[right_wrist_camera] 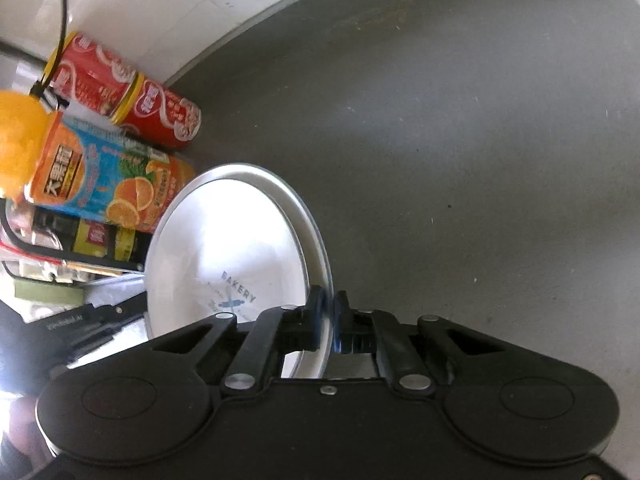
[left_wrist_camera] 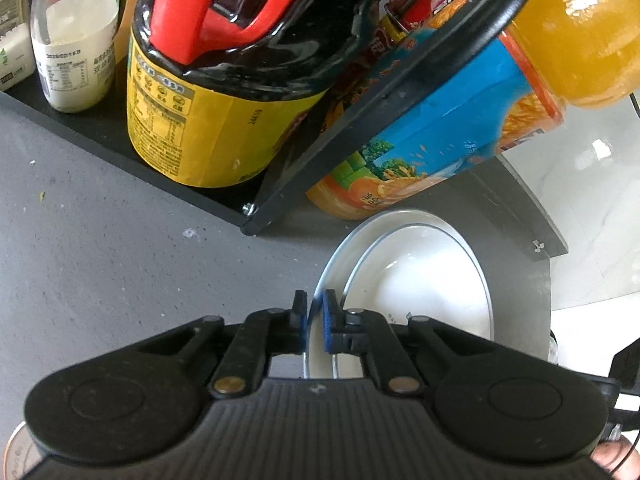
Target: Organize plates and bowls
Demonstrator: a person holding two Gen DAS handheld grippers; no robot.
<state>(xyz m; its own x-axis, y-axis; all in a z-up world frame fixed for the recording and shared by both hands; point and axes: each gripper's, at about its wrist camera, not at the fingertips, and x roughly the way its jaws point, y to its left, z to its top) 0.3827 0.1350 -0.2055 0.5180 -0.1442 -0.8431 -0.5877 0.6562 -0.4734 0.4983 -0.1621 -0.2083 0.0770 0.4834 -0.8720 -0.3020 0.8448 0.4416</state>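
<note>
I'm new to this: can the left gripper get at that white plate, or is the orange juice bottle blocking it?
Probably yes. The left gripper already has its fingers on either side of the plate rim. The juice bottle lies beyond the plate's far edge, not between them.

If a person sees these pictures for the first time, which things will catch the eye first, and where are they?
The white plate stands out first: the left gripper and the right gripper each pinch its rim, low in both views. Behind it lies a bright orange juice bottle, partly under a black rack that holds a dark sauce jug with a red handle.
</note>
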